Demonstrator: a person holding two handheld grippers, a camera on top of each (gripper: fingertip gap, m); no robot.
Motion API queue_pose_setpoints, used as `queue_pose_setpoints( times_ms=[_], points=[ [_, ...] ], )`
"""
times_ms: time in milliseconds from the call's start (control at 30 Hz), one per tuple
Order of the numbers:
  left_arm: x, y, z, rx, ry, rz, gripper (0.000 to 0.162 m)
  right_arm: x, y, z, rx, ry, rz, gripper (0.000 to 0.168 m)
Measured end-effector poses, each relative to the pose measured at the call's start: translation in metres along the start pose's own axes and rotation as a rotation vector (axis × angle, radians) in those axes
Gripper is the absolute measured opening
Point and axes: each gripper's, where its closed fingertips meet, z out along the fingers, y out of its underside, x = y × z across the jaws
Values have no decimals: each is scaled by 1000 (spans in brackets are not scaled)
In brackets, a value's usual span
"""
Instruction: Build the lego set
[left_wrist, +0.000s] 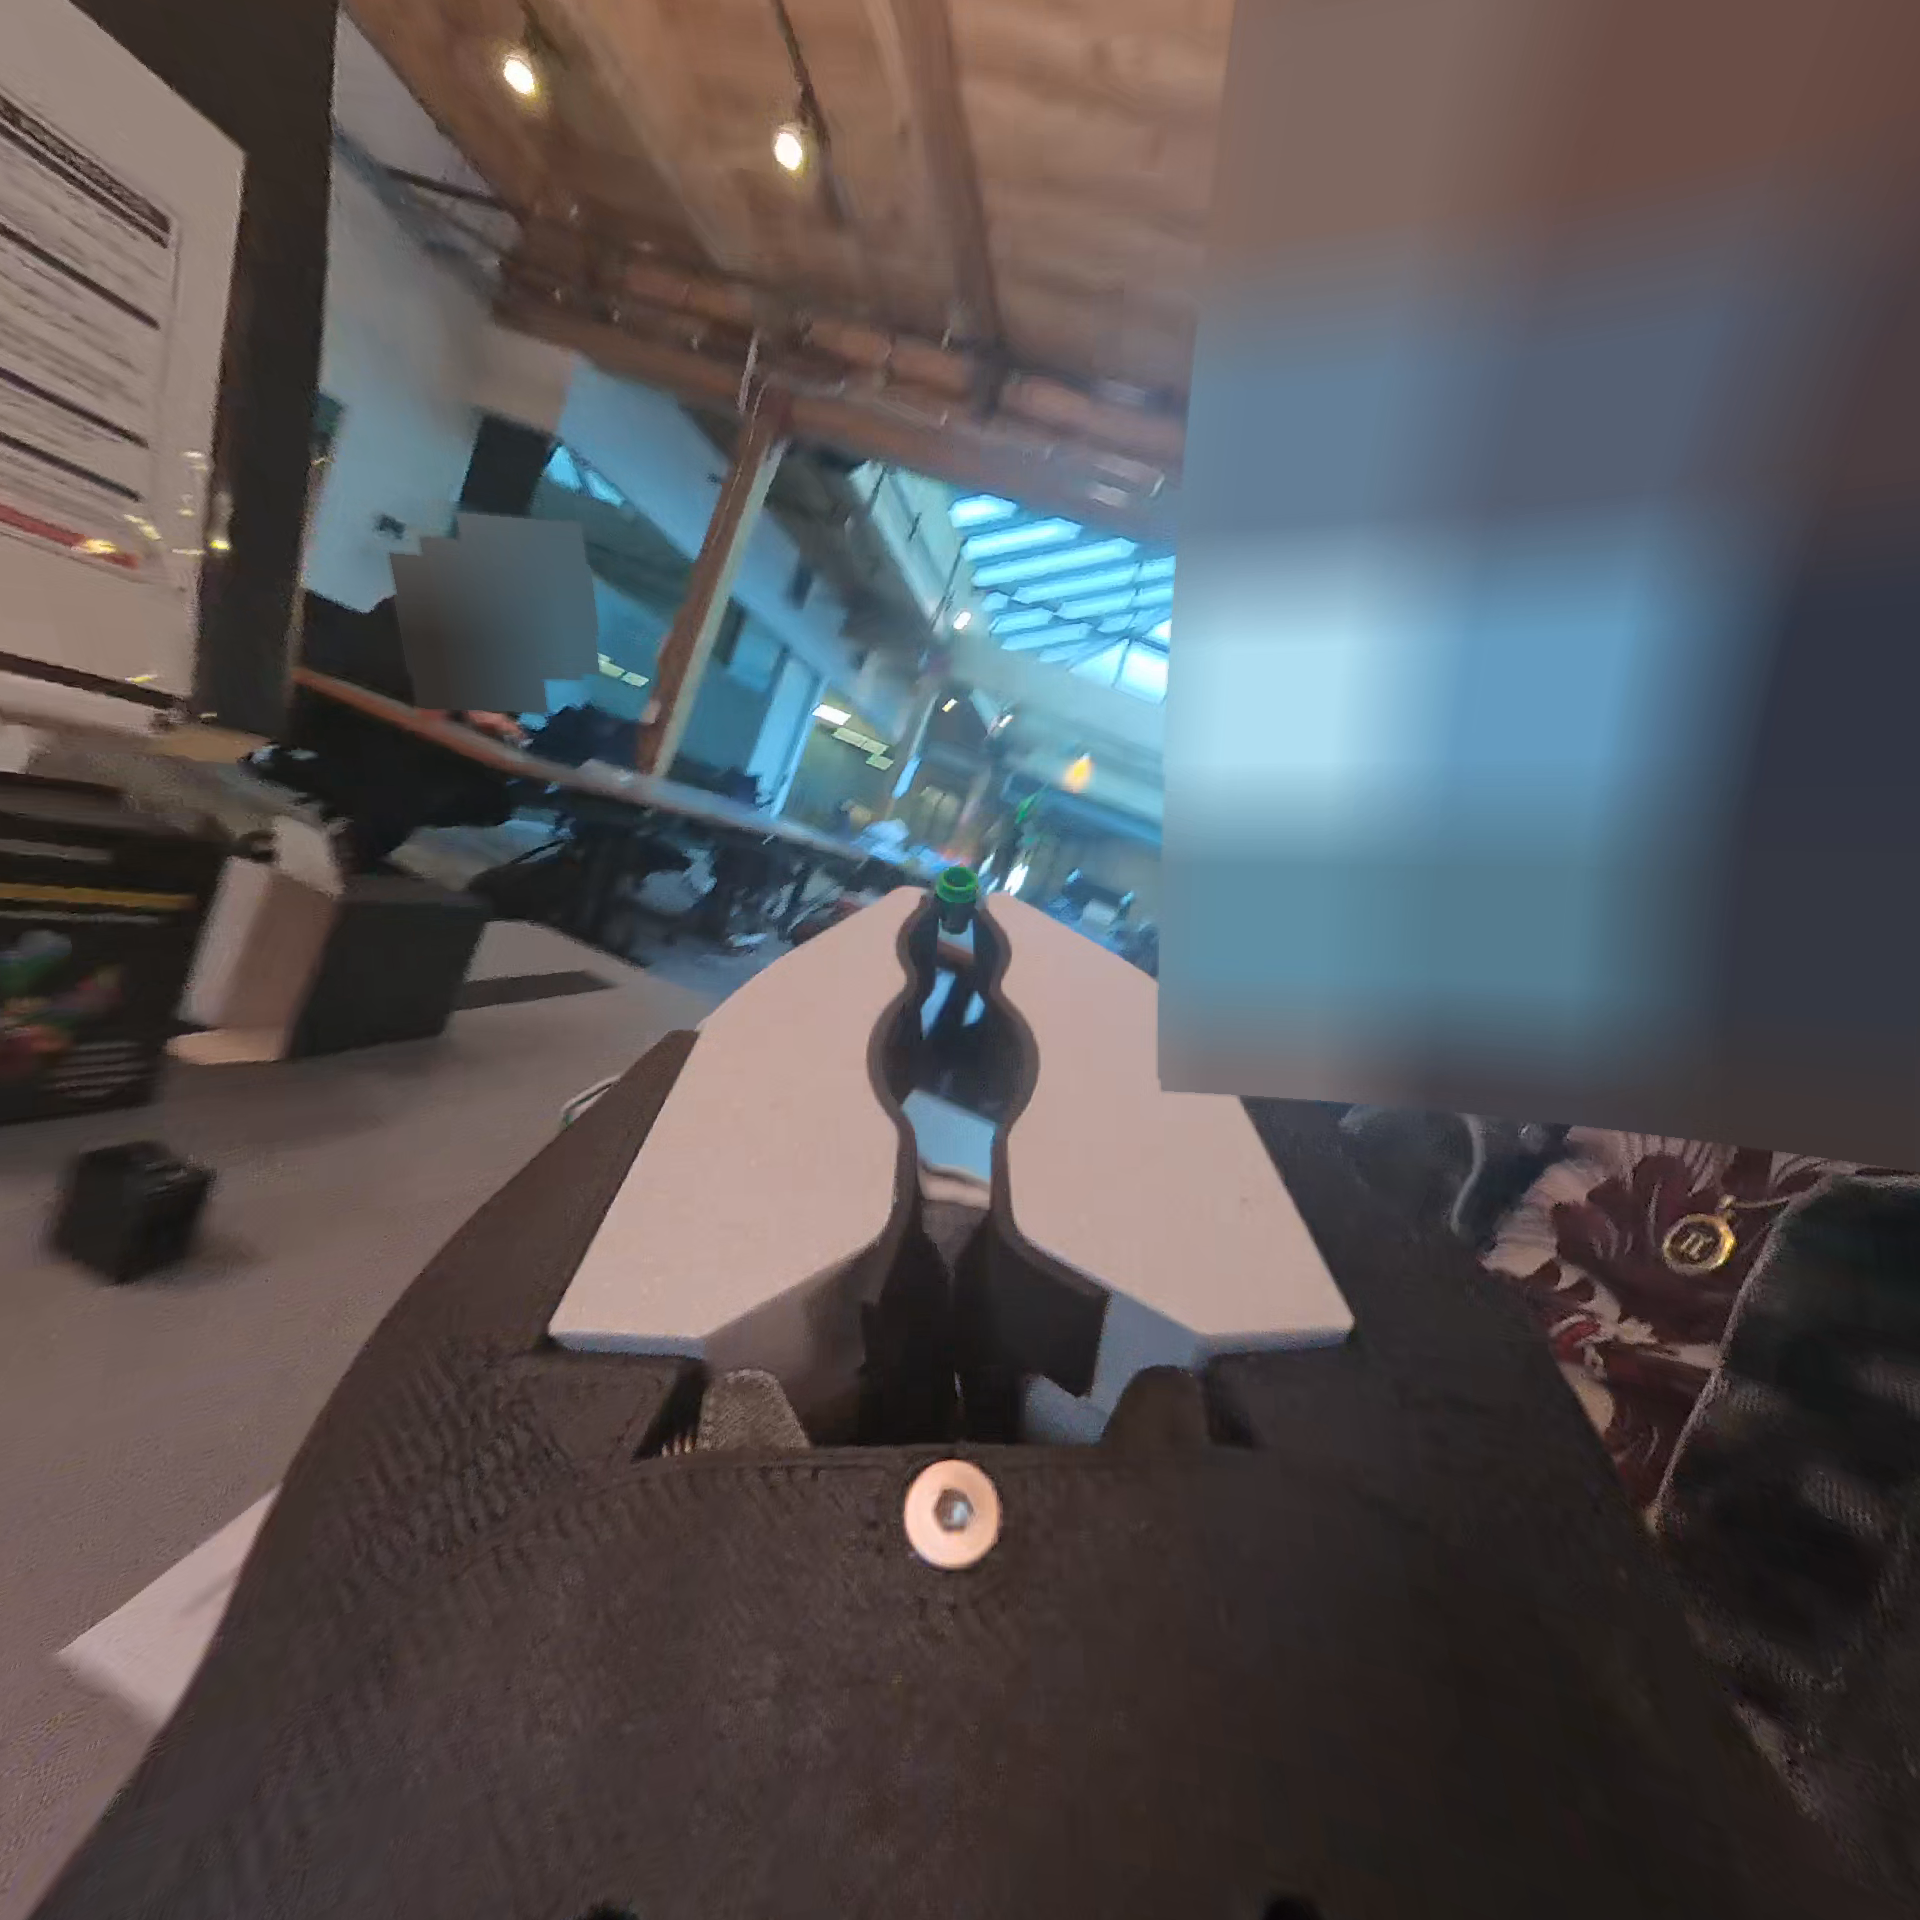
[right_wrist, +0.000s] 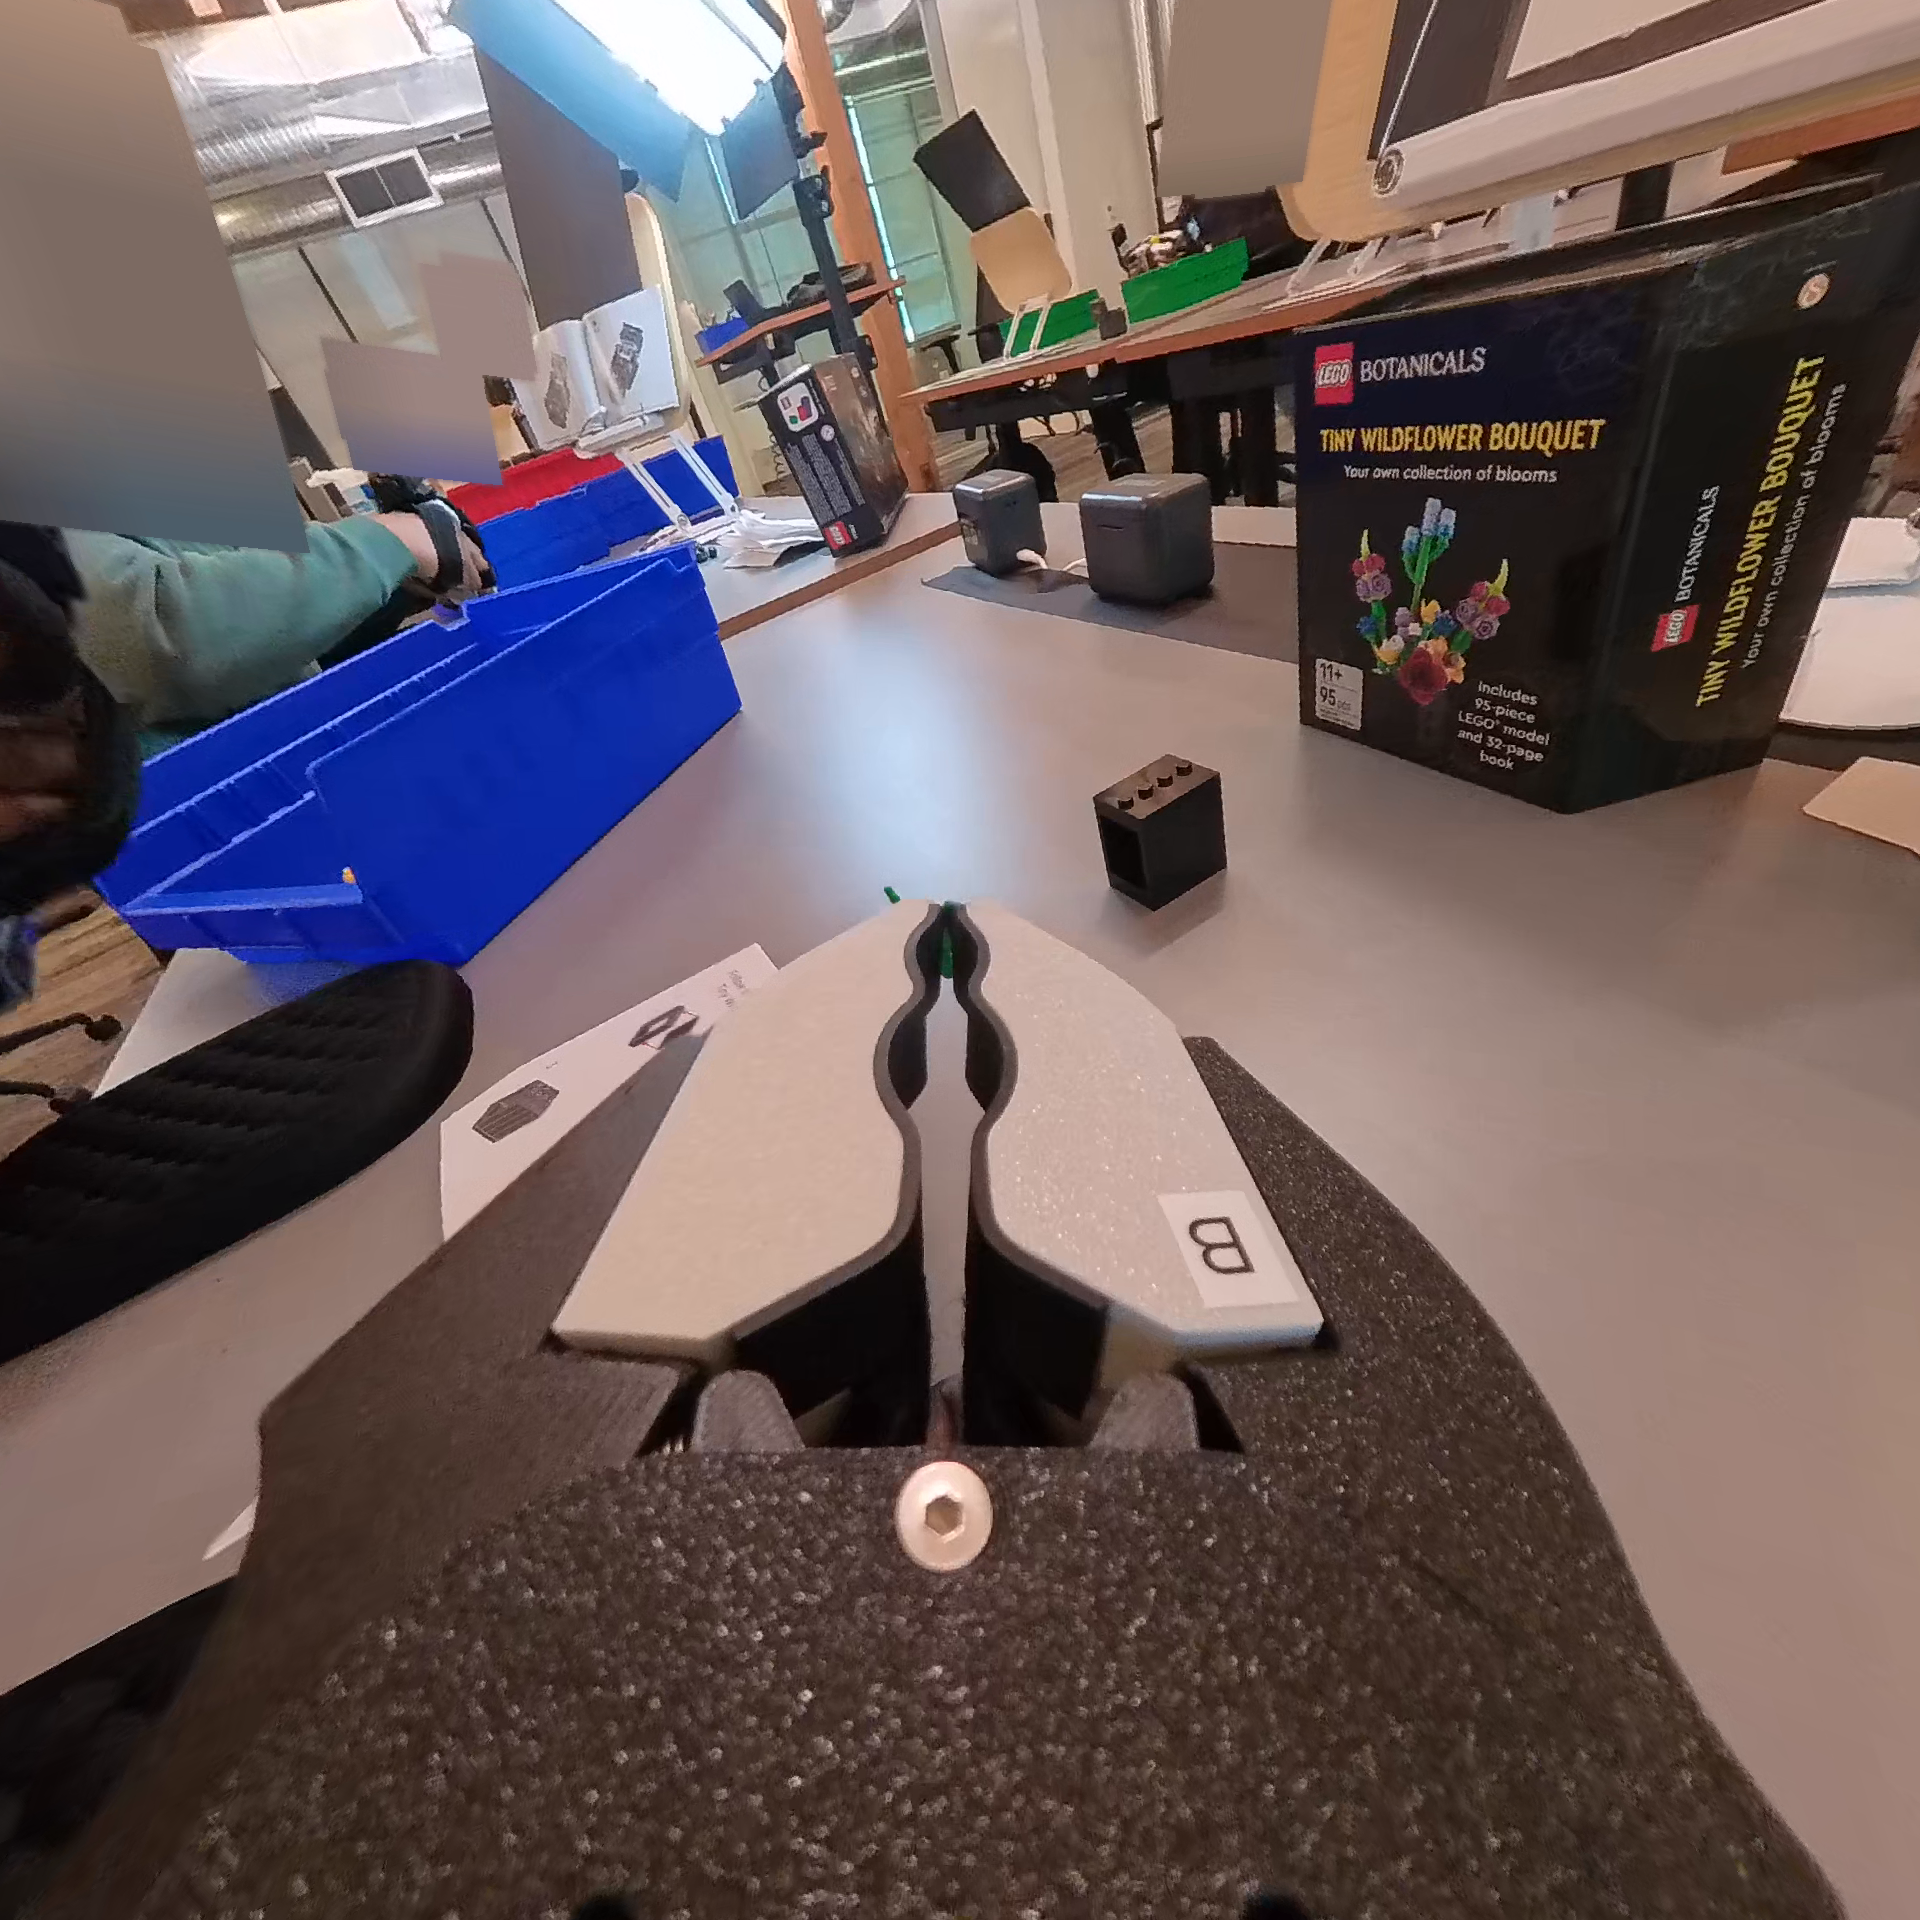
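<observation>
My left gripper (left_wrist: 954, 906) is shut on a small green round lego piece (left_wrist: 954, 886) that sticks out at its fingertips, raised and tilted up above the grey table (left_wrist: 260, 1299). My right gripper (right_wrist: 943, 914) is shut on a thin green lego stem piece (right_wrist: 945, 948), of which only a sliver shows between the fingers and a tip to the left (right_wrist: 890, 894). It is held low over the grey table (right_wrist: 1455, 1039). A black lego block (right_wrist: 1162, 829) with studs on top stands on the table ahead and right of the right gripper; it also shows in the left wrist view (left_wrist: 130, 1205).
The dark lego set box (right_wrist: 1579, 561) stands at the right, and also shows in the left wrist view (left_wrist: 73, 956). Blue bins (right_wrist: 447, 748) sit at the left, with a person's arm (right_wrist: 239, 613) over them. An instruction sheet (right_wrist: 582, 1049) lies under the right gripper. Two grey cubes (right_wrist: 1081, 530) stand behind. The grippers' ends are close to 25 centimeters from one another. My right gripper is the nearer one to the black lego block (right_wrist: 1162, 829): about 12 centimeters, against 35 centimeters.
</observation>
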Motion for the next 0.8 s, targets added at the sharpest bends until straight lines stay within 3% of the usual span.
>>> queue_pose_setpoints(
  times_ms=[33,233,367,467,600,800],
  points=[
    [-1,1,3,31,19,-23,7,0,-1,-1,7,-4,6,0],
    [-24,6,10,83,-72,133,7,-13,-22,-7,64,-41,20,0],
    [-34,7,16,74,-121,348,7,-50,-59,-16,163,-81,13,1],
    [-37,12,16,72,-134,406,7,-90,-72,-22,238,-123,81,0],
    [-46,34,16,19,-151,460,7,-125,-55,-25,240,-97,112,0],
    [-49,48,17,-31,-129,494,7,-132,-17,-14,223,45,212,0]
  ],
)
